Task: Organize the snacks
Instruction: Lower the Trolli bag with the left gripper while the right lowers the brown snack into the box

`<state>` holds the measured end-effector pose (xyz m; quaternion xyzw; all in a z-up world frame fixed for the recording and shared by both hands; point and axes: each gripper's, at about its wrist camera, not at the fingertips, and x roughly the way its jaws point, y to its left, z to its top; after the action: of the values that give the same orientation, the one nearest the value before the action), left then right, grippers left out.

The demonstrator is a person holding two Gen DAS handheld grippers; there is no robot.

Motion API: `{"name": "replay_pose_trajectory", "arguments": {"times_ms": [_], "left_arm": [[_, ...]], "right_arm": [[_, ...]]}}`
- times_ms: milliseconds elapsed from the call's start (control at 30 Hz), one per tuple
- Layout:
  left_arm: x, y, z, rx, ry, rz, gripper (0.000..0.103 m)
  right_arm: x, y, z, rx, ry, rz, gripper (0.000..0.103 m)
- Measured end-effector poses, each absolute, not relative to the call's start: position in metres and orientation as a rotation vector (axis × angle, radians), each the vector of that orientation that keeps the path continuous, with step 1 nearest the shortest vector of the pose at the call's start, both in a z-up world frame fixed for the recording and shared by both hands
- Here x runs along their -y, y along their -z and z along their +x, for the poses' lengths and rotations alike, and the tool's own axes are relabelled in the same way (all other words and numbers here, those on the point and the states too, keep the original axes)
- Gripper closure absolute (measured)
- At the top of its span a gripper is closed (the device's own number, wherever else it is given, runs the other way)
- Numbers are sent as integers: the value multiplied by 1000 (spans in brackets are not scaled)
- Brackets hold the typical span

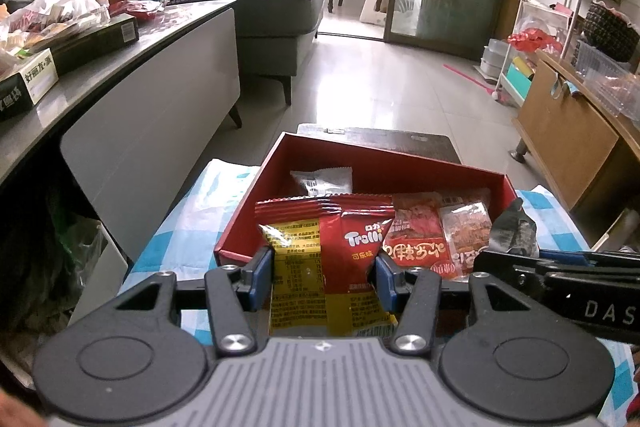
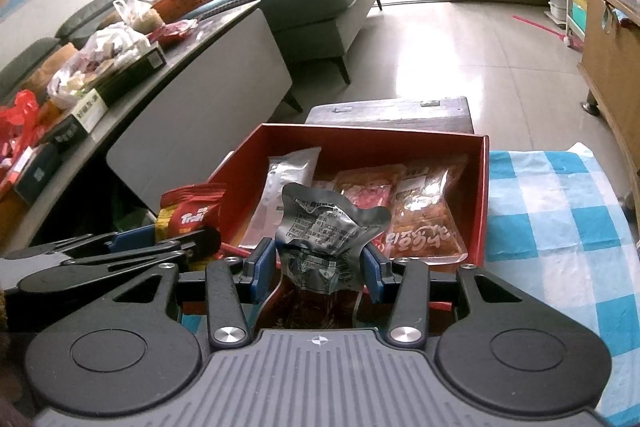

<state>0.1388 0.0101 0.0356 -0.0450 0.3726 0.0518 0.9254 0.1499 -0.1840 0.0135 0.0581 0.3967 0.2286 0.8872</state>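
Note:
My left gripper (image 1: 322, 269) is shut on a red and yellow Trolli candy packet (image 1: 332, 259), held upright over the near edge of an open red box (image 1: 260, 179). My right gripper (image 2: 320, 267) is shut on a crumpled silver vacuum-packed snack (image 2: 320, 235), held just before the same red box (image 2: 486, 195). Inside the box lie a silver sachet (image 2: 286, 183) and red spicy-snack packs (image 2: 424, 215). The left gripper and its Trolli packet (image 2: 192, 217) show at the left of the right wrist view. The silver snack (image 1: 514, 231) shows at the right of the left wrist view.
The box sits on a blue and white checked cloth (image 2: 552, 211) with a dark wooden stool (image 2: 392, 113) behind it. A grey table (image 1: 120, 67) at the left carries more snack boxes and bags. A sofa (image 1: 276, 7) stands beyond, and a wooden cabinet (image 1: 568, 139) at the right.

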Motion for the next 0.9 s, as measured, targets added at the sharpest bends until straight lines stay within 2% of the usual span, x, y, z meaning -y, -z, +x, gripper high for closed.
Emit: {"name": "replay_pose_trajectory", "arguments": {"times_ms": [900], "left_arm": [[-12, -32, 183, -759, -122, -71, 57]], "right_arm": [[208, -9, 185, -818, -409, 192, 49]]}}
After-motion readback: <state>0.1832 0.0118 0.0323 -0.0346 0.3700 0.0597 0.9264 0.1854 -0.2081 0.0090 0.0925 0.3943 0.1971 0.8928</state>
